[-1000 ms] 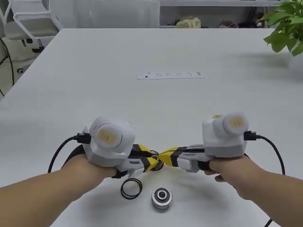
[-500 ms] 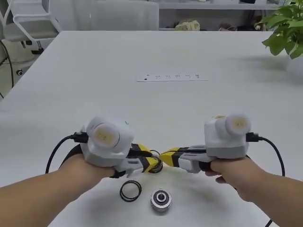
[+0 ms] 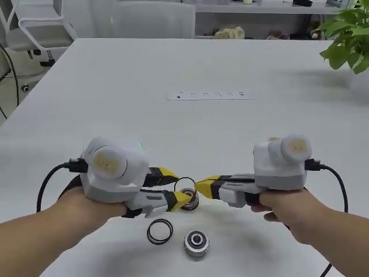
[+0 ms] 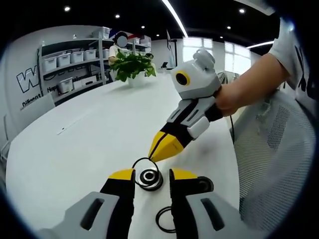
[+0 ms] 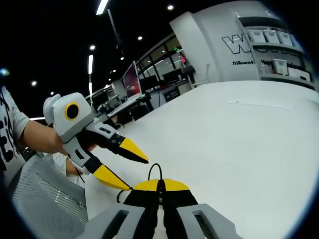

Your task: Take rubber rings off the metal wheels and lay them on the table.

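Observation:
My right gripper [image 3: 199,187] [image 5: 159,185] is shut on a thin black rubber ring [image 3: 185,179] [image 4: 144,159] [image 5: 155,165], which stands up as a loop from its yellow tips. Just below the loop a metal wheel [image 3: 189,201] [image 4: 148,179] rests on the table. It lies between the spread jaws of my left gripper [image 3: 180,187] [image 4: 152,174], which is open with small gaps on both sides of the wheel. In the right gripper view the left gripper's fingers [image 5: 130,149] come in from the left, clearly apart.
Two loose black rings [image 3: 159,231] lie overlapped near the front edge, next to a bare metal wheel [image 3: 196,242] [image 4: 202,185]. A white power strip [image 3: 209,94] lies mid-table. A plant [image 3: 346,34] stands far right, a chair [image 3: 34,23] far left.
My left gripper has opened and drawn back to the left. The rubber ring now stands up as a loop from the right gripper's tips above the wheel.

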